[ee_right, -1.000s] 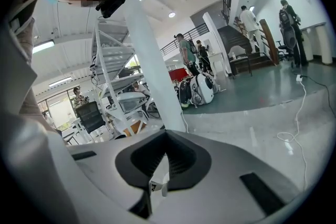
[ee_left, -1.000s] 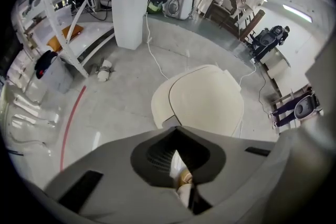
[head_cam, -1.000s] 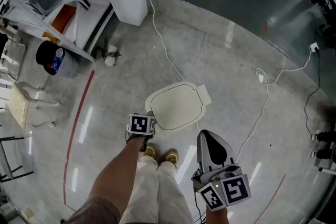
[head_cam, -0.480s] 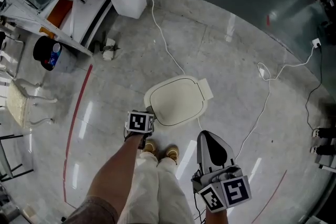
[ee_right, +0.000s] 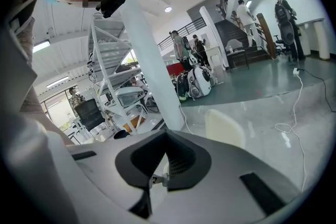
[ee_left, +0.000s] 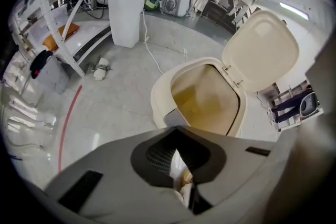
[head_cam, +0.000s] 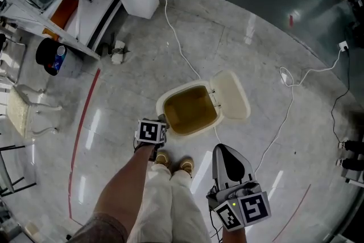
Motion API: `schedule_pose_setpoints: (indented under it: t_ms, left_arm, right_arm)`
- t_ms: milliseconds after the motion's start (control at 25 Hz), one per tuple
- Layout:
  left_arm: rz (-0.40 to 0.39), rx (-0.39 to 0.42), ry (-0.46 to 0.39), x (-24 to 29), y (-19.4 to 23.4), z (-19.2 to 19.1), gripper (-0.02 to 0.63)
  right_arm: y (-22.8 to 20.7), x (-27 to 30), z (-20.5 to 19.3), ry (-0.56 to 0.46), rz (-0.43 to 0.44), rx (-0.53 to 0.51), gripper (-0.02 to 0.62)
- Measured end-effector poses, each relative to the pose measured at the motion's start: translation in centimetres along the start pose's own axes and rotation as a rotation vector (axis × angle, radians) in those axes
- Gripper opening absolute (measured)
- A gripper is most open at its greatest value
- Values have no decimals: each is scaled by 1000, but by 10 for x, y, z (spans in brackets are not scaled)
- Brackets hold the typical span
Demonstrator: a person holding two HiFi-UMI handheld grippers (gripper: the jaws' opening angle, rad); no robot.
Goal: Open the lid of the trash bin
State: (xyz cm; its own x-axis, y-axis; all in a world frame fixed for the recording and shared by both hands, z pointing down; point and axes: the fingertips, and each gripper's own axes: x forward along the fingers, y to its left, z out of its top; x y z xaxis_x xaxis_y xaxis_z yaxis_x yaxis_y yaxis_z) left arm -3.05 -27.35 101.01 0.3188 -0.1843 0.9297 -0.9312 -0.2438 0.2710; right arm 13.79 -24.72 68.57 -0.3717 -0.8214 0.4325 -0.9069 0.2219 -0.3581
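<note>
Left gripper (ee_left: 176, 153), jaws together and empty, hangs at the front rim of the trash bin (head_cam: 165, 106) at frame centre; right gripper (ee_right: 164, 165), likewise closed on nothing, hangs lower right. The lid (head_cam: 232, 95) stands open, apparently unsupported, and a nudge could drop it shut.

Trash bin (head_cam: 160, 106): smooth cream plastic, lid (head_cam: 232, 97) the same
Floor (head_cam: 131, 94): polished, stone-like, glossy — streaks of reflected light

Cream trash bin (head_cam: 161, 106), cream lid (head_cam: 232, 95), and inside it's ochre-brown! Glossy pale grey floor (head_cam: 256, 65), red line (head_cam: 85, 122) at left, white cable (head_cam: 176, 45) upper centre. Black-and-white square markers on left gripper (head_cam: 161, 121) and right gripper (head_cam: 225, 148).
</note>
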Motion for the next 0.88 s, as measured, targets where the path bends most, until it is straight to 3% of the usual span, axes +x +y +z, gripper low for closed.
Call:
schedule_pose_setpoints:
  t_ms: [480, 640, 880]
  left_arm:
    - [-4, -5, 22, -22, -6, 15, 5]
    - [-5, 17, 15, -57, -15, 26, 5]
    - [-19, 68, -56, -137, -39, 73, 5]
  right_arm:
    - [8, -9, 16, -12, -5, -12, 34]
    - [20, -21, 36, -20, -2, -22, 34]
    - [39, -43, 77, -66, 5, -30, 35]
